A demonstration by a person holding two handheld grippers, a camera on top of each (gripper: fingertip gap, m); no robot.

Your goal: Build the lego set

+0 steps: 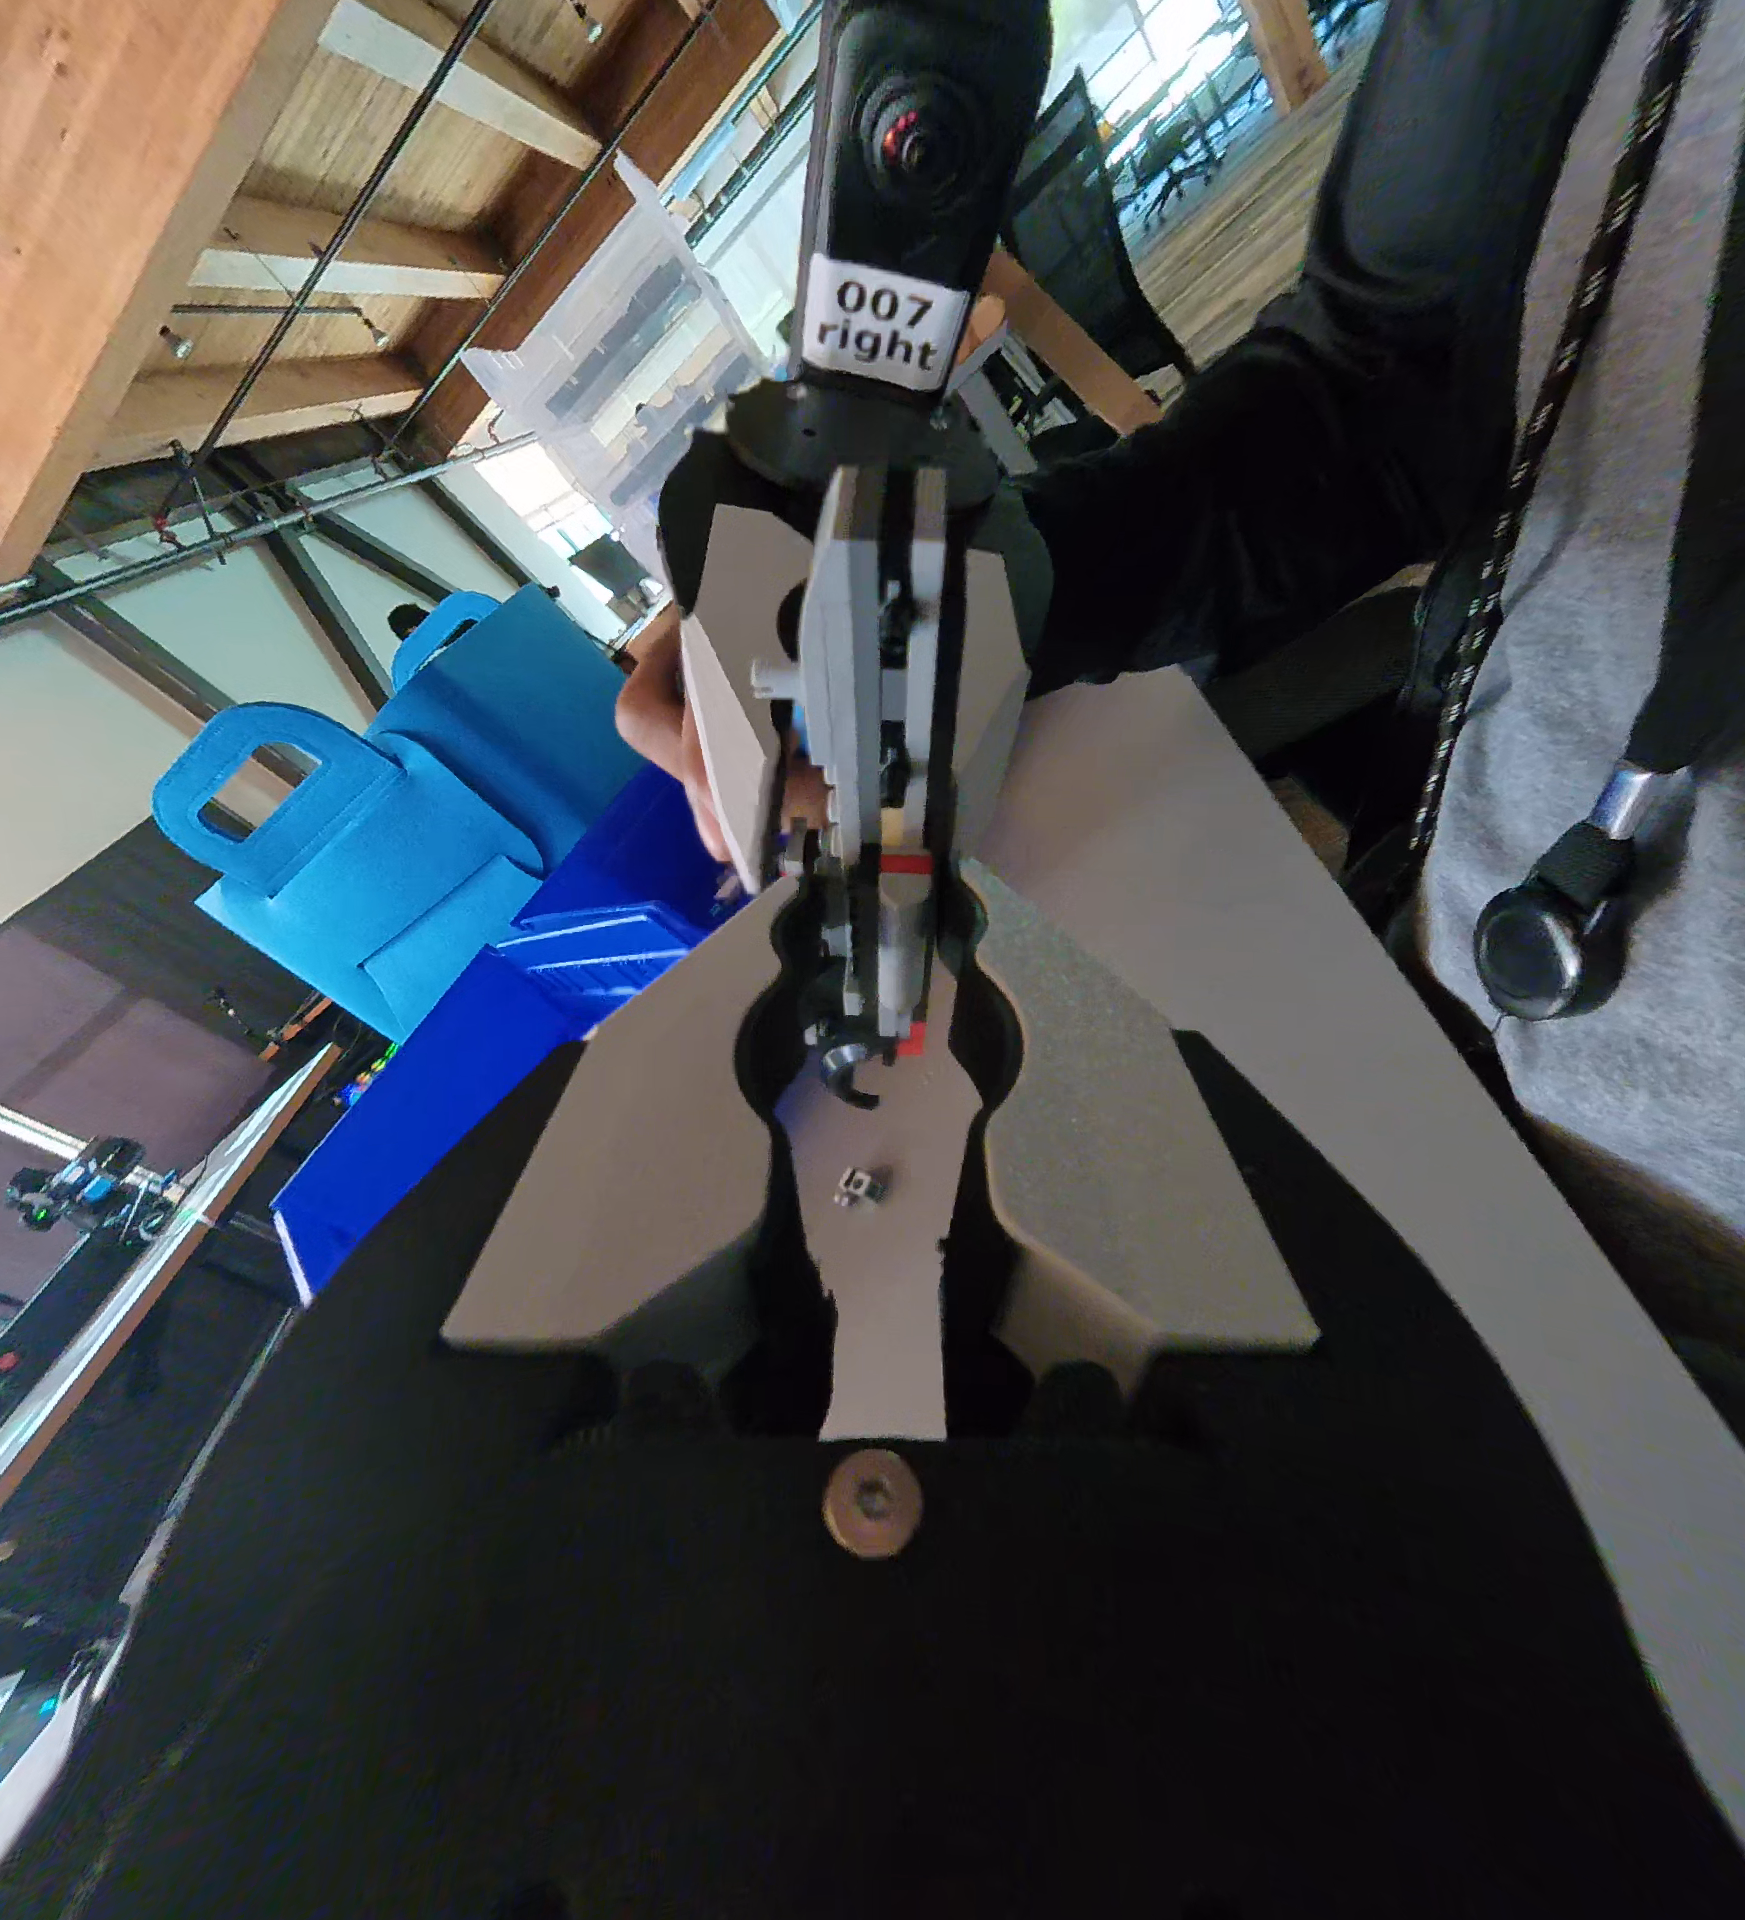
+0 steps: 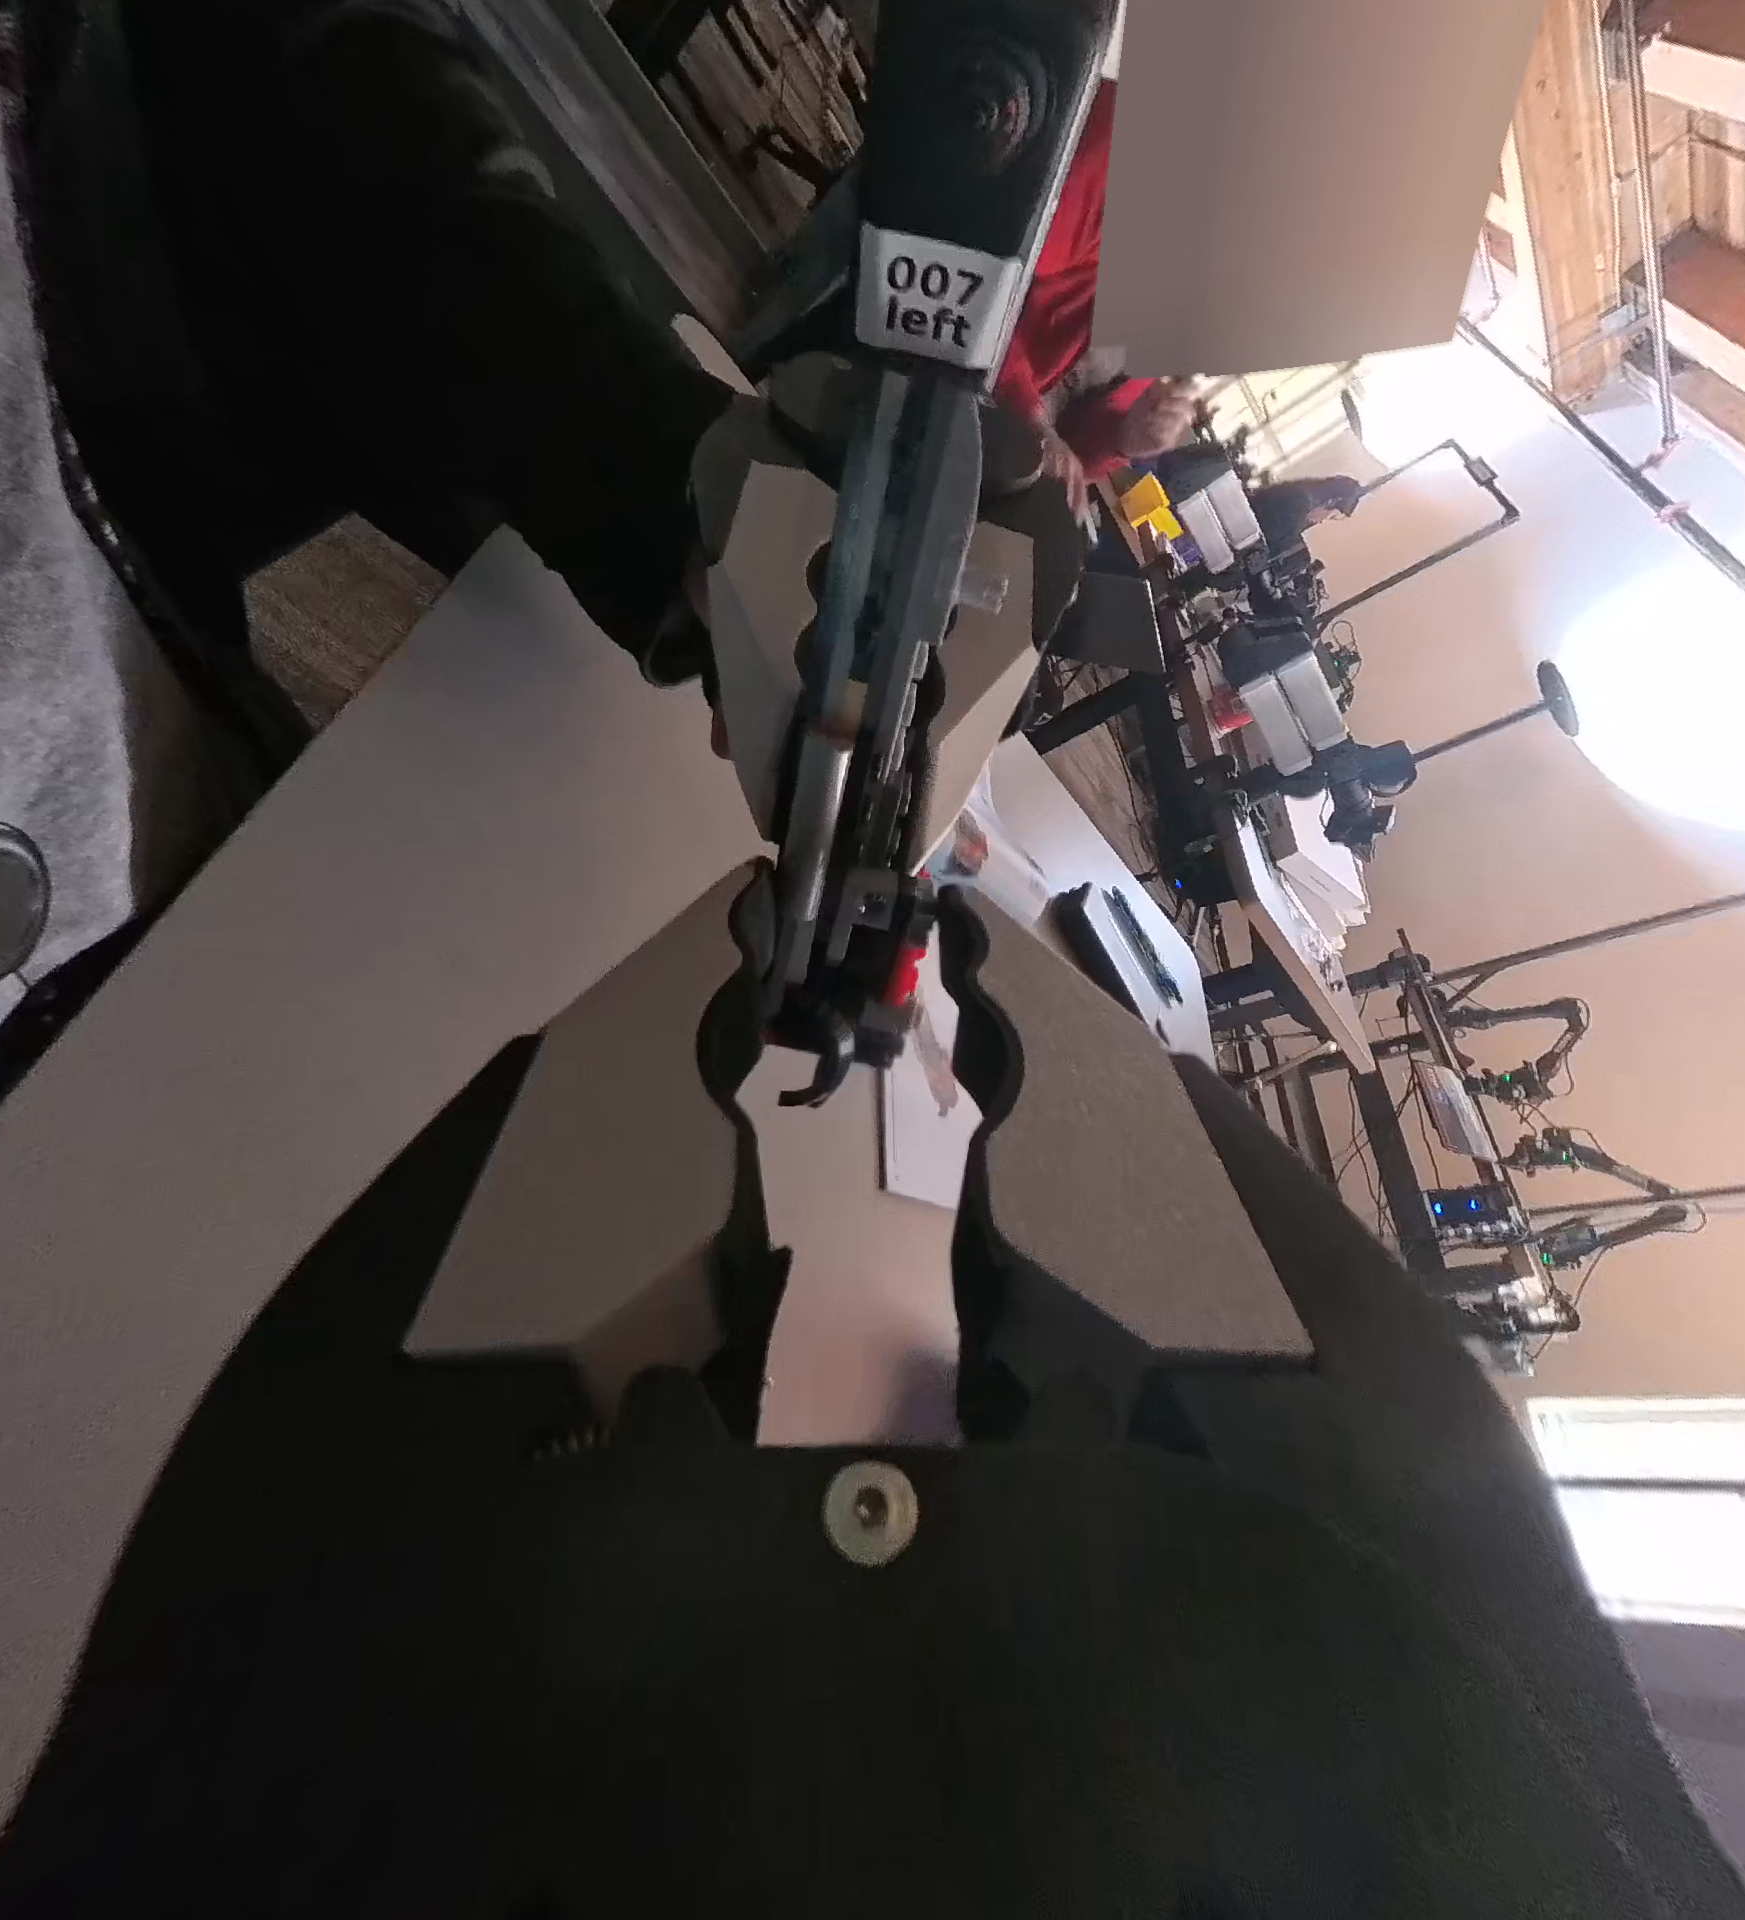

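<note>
Nose to nose, the left tool [image 1: 873, 925] and right tool [image 2: 847, 914] each clamp one end of the grey lego model [image 1: 873, 748].

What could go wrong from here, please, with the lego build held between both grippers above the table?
1. The lego build hangs in mid-air between the left gripper and right gripper; uneven pulling could split it.
2. The black hook at its end looks exposed and might snap off.
3. A small loose piece on the table could be overlooked.
</note>
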